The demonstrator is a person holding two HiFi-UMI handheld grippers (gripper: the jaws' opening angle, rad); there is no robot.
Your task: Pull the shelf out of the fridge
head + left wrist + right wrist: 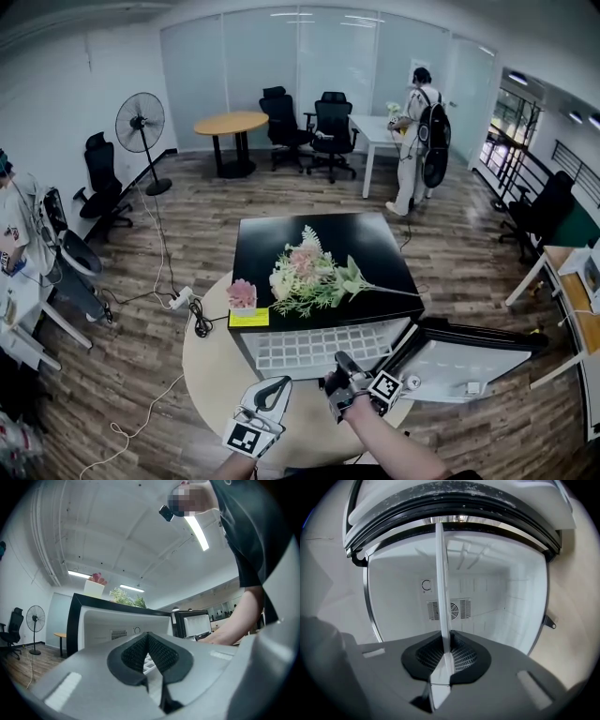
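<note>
Shelf: the white wire shelf (309,347) sticks partway out of the front of the black fridge (267,239), level, over the round table (211,375).
Shelf and right gripper: the right gripper (342,368) sits at the shelf's front edge, towards its right end. In the right gripper view the shelf (443,597) runs as a thin white strip from between the jaws straight back into the white fridge interior (501,602).
Right gripper state: clenched on the shelf's front edge. Both ribbed pads (464,656) press against the strip, one on each side, with only the shelf's thickness between them (446,641).
Right gripper pose: it points roughly level into the fridge opening, rolled so that the shelf looks upright in its own view.
Left gripper position: the left gripper (272,389) hangs just left of the right one, in front of the shelf's lower left corner and apart from it.
Left gripper state: the jaws are closed, the pad tips meet (147,635) and nothing is gripped. A bit of white grid shows beyond the pads.
Fridge door: the door (459,361) stands swung open to the right.
On top of the fridge: a spray of flowers (314,277) lies across the lid, and a small pink potted flower (242,295) stands at the front left corner.
Fridge back wall: the vent grille (450,609) sits behind the shelf strip.
</note>
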